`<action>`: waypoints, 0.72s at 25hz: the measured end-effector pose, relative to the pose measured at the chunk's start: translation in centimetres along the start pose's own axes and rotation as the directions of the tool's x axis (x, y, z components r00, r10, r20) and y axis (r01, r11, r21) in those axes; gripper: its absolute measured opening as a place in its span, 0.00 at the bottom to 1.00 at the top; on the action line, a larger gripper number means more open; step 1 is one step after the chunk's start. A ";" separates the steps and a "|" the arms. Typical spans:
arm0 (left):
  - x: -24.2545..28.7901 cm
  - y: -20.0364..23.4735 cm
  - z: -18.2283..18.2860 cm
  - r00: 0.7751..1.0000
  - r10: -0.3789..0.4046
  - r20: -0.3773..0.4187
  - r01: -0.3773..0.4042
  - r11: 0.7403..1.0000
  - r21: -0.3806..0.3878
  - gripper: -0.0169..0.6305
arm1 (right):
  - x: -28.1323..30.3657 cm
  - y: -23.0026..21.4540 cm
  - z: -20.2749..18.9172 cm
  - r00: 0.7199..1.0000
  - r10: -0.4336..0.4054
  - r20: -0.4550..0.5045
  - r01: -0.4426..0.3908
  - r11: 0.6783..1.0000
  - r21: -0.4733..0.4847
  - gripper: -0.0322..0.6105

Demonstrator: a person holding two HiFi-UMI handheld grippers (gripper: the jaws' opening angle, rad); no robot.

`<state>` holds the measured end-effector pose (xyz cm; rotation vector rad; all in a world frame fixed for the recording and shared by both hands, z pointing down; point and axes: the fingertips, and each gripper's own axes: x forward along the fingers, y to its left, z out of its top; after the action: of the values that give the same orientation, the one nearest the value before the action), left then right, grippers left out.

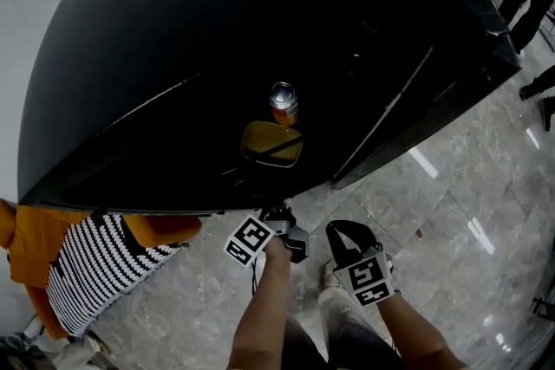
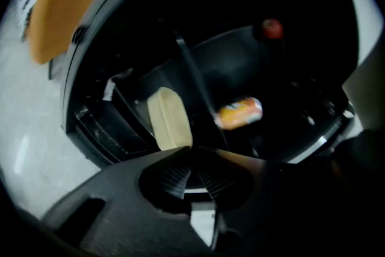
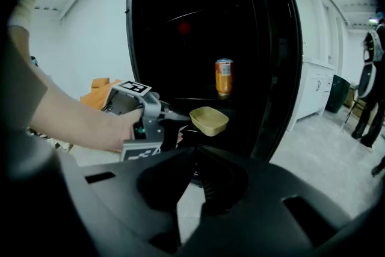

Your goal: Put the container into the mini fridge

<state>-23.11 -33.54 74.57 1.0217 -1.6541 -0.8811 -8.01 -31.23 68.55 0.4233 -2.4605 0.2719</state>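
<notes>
The black mini fridge [image 1: 173, 56] stands open. On its shelf sits a tan container [image 1: 271, 143] near the front edge, with an orange can [image 1: 283, 102] upright behind it. My left gripper [image 1: 279, 214] is just in front of the container. In the left gripper view its tips [image 2: 192, 150] meet with nothing between them, and the container [image 2: 169, 118] and can [image 2: 239, 113] lie beyond. From the right gripper view the left gripper [image 3: 174, 123] is beside the container's [image 3: 209, 120] rim; whether they touch I cannot tell. My right gripper [image 1: 342, 231] hangs back, shut [image 3: 194, 150] and empty.
The fridge door [image 3: 277, 57] stands open at the right. An orange seat with a striped cloth [image 1: 87, 264] is at the left on the marble floor. White cabinets [image 3: 319, 87] and a standing person [image 3: 370, 87] are far right. A small red thing [image 2: 272, 28] shows deep inside the fridge.
</notes>
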 end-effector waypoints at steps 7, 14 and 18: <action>-4.8 -6.4 -4.5 0.959 -0.120 -0.257 0.187 0.948 0.256 0.08 | -1.1 1.3 2.4 0.999 -0.030 0.039 0.028 0.998 0.063 0.10; -10.7 -9.6 -4.7 0.917 -0.035 -0.397 0.243 0.839 0.487 0.08 | -3.2 3.4 5.6 0.996 -0.008 0.089 -0.006 0.988 0.157 0.10; -14.4 -10.4 -3.0 0.936 0.019 -0.353 0.202 0.791 0.578 0.08 | -5.4 4.3 7.1 0.994 -0.025 0.108 0.006 0.986 0.169 0.10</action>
<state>-15.31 -24.66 60.99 1.6090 -1.6162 -0.1778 -9.40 -28.05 59.27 0.5421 -2.5496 0.4644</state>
